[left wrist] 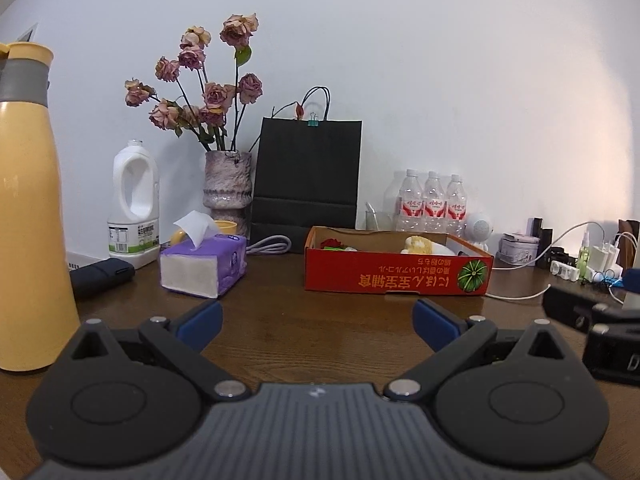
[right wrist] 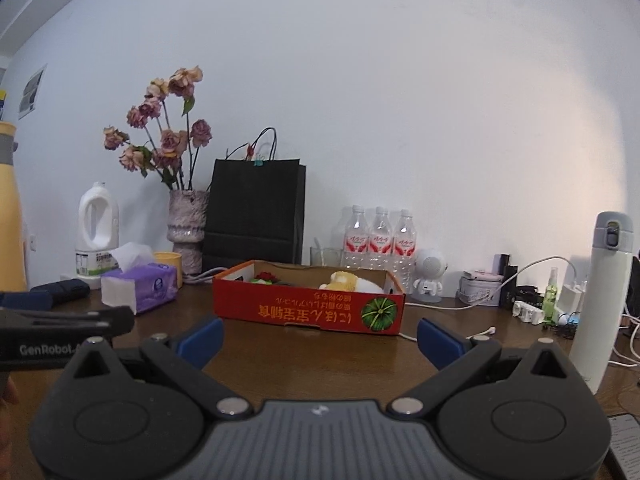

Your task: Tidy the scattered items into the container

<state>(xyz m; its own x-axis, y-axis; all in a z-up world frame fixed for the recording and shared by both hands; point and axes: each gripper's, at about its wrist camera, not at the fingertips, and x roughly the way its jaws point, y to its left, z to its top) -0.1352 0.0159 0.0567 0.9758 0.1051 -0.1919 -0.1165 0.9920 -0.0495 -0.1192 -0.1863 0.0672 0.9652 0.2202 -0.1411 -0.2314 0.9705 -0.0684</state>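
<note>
two grippers, both yours, hang low over the near side of the brown table (left wrist: 320, 320); the left gripper (left wrist: 318, 322) and right gripper (right wrist: 320, 340) each have fingers spread wide and hold nothing. the red cardboard box (left wrist: 396, 274) sits ahead, centre-far, with a yellow plush toy (right wrist: 342, 280) and what may be a red-and-green item (right wrist: 266, 277) inside. no loose item shows on the open wood, so tidying looks nearly done.

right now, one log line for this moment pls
left gripper: open, empty | right gripper: open, empty | red box: on table, holds plush toy | phase: hovering
</note>
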